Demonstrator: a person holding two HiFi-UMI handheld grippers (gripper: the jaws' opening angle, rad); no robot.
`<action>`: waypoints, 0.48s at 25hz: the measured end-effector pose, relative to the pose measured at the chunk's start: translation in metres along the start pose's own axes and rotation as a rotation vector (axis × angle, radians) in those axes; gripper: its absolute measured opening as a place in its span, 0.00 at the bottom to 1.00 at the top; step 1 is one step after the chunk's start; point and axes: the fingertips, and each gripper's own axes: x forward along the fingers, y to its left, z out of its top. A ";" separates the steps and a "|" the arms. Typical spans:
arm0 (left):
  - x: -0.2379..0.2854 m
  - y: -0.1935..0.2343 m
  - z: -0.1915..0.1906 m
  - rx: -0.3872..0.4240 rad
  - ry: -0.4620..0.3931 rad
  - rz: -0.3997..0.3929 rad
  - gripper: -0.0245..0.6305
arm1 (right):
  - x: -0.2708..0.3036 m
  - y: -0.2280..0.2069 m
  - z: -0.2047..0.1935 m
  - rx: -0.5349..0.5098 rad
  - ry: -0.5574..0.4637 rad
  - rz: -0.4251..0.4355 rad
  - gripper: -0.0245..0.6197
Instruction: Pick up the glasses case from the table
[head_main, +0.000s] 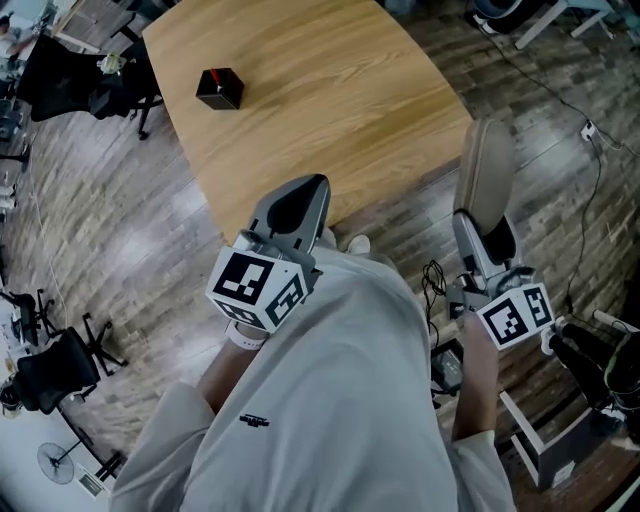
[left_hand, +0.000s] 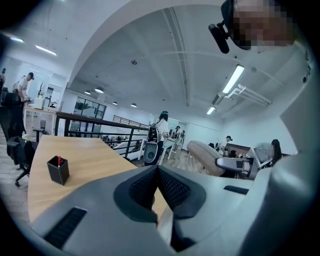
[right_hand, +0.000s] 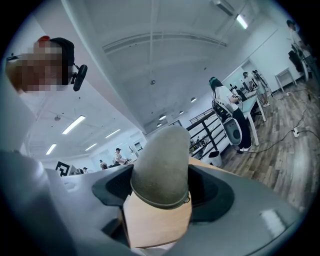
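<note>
The fingers (right_hand: 212, 195) of the right gripper (head_main: 492, 243) are pinched on the lower end of the glasses case (right_hand: 161, 167), one dark ribbed pad on each side of it. The grey-green, rounded case stands up out of the jaws along their line. A seam runs round it just above the grip, with what may be a small metal clasp at its right edge, though that is too small to be sure of. In the head view the glasses case (head_main: 487, 165) is in the air, clear of the wooden table (head_main: 330, 90). It shows against the table's near right edge and the plank floor (head_main: 560, 130) beyond. The left gripper (head_main: 305, 192) is held low in front of the person's pale shirt (head_main: 350, 400), pointing toward the table's near edge. In its own view the left gripper (left_hand: 157, 172) has its two pads pressed together with nothing between them. The same view shows the case (left_hand: 204, 154) off to the right, well apart from the left jaws. A small black box (head_main: 220, 88) stands alone on the far left part of the table. In the left gripper view the box (left_hand: 58, 170) has something thin and red sticking up from it. Each gripper carries its marker cube, the left (head_main: 255, 285) and the right (head_main: 515, 315), close to the person's body.
</note>
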 end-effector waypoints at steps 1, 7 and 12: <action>0.001 -0.001 0.000 -0.001 0.000 -0.003 0.05 | 0.000 0.000 0.000 -0.002 0.001 0.001 0.58; 0.005 -0.007 -0.002 -0.004 0.010 -0.018 0.05 | 0.001 0.001 -0.005 0.019 0.013 0.004 0.58; 0.009 -0.009 -0.004 -0.002 0.022 -0.020 0.05 | 0.003 -0.002 -0.010 0.026 0.024 0.009 0.58</action>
